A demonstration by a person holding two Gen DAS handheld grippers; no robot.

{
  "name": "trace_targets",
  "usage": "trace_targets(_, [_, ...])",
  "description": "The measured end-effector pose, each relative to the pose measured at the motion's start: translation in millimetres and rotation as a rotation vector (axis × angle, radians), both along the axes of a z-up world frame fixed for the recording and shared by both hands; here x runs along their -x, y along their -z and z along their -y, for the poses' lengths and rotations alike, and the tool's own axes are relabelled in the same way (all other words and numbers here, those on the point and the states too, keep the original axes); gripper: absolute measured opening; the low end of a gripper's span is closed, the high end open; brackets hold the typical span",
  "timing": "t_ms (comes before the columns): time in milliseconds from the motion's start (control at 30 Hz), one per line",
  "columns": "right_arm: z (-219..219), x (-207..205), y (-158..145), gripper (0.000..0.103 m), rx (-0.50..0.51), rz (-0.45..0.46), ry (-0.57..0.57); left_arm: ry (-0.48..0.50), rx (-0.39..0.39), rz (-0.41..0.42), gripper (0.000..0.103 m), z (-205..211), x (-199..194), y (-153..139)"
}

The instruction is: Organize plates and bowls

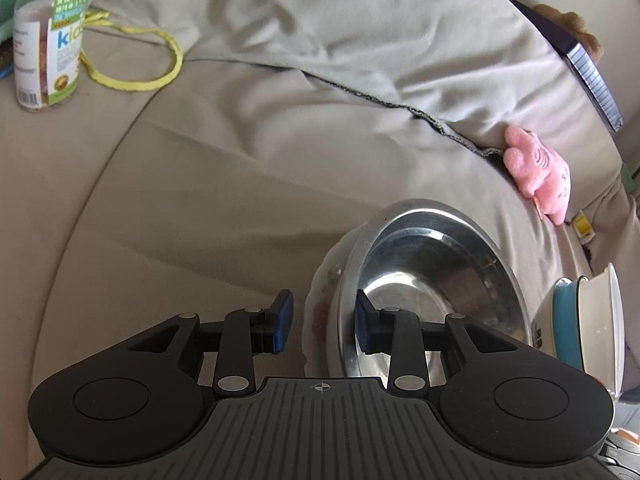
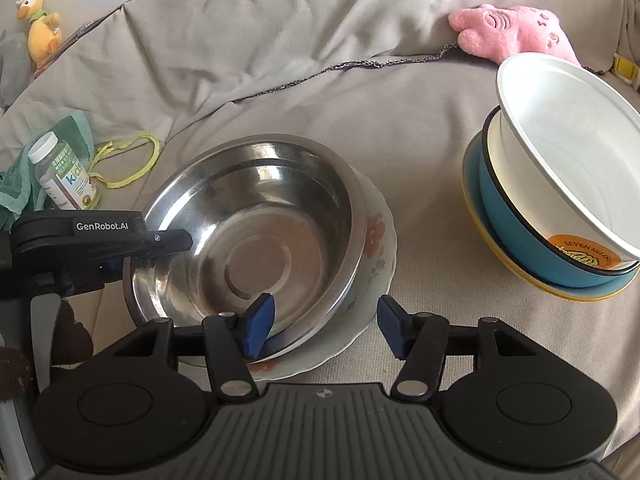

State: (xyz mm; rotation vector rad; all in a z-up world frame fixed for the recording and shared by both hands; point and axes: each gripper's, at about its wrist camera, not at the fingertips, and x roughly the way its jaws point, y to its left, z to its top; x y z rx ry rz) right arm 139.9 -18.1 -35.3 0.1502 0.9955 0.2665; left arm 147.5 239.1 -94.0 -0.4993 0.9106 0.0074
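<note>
Two claws straddle the steel bowl (image 2: 256, 236) nested in the floral plate (image 2: 376, 264) at frame centre: my left claw (image 1: 324, 326) and right claw (image 2: 320, 328) both spread, gripping nothing. Stacked bowls (image 2: 560, 184) sit right, on the sofa (image 2: 304, 48).

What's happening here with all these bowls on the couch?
A person with a two-finger gripper in each hand is sorting dishes on a grey sofa. Both grippers are open, straddling the rim of a steel bowl that sits on a floral plate: the left gripper from one side, the right gripper from the near edge. To the right, a white bowl is stacked in a blue bowl on a yellow-rimmed plate.
</note>
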Motion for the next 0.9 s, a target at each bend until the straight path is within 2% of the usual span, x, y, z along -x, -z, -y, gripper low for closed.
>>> trace_targets(133, [-3,-4,8,0.064,0.004,-0.020,0.017,0.013,0.048,-0.010,0.034,-5,-5,9])
trace_targets(233, [0,-9,15,0.064,-0.054,-0.074,0.021,0.031,0.098,-0.026,0.034,-7,-12,16])
trace_targets(300, [1,-12,18,0.063,-0.074,-0.095,0.020,0.043,0.103,-0.030,0.037,-5,-14,18])
trace_targets(367, [-1,-13,20,0.062,-0.063,-0.088,0.018,0.050,0.090,-0.030,0.037,-2,-15,17])
trace_targets(500, [-6,-18,18,0.060,-0.042,-0.070,0.013,0.040,0.116,-0.042,0.039,-6,-19,17])
trace_targets(633, [-9,-30,19,0.056,-0.050,-0.051,0.010,0.036,0.083,-0.029,0.045,-3,-25,14])
trace_targets(800, [-9,-36,21,0.055,-0.045,-0.033,-0.011,0.026,0.101,-0.011,0.044,-8,-28,17])
trace_targets(900, [-7,-26,15,0.058,-0.034,-0.002,-0.039,0.001,0.108,0.004,0.040,-10,-21,16])
